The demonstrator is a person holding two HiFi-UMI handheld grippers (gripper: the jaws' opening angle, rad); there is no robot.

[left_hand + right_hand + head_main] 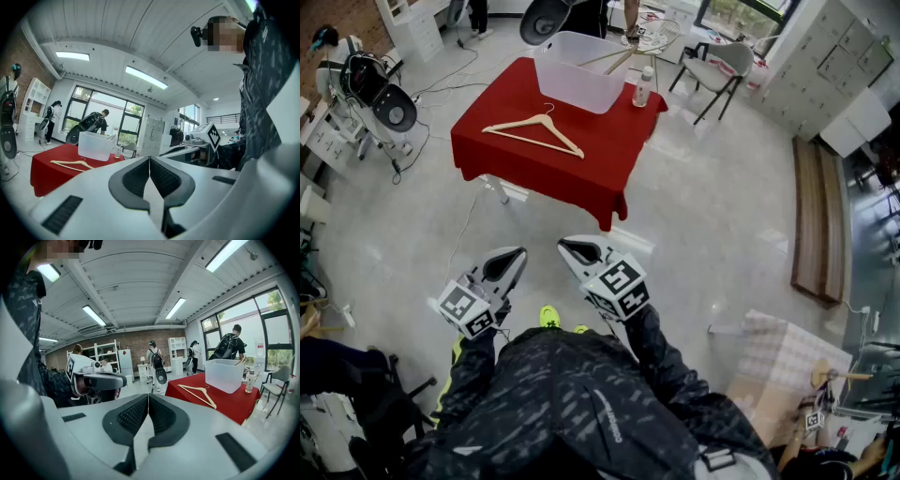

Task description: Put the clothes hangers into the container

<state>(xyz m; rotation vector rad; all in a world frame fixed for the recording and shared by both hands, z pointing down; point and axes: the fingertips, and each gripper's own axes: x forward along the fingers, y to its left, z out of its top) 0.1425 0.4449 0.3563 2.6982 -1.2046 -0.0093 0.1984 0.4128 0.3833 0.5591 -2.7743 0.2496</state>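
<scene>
Hanger (547, 120) centred on table (600, 169), container (577, 75) at far edge

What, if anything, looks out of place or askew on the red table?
Nothing is spilled or broken. One wooden hanger lies flat on the red table, and the bottle stands upright beside the container. The only oddity: a wooden piece, probably another hanger, pokes out over the container's far rim.
</scene>
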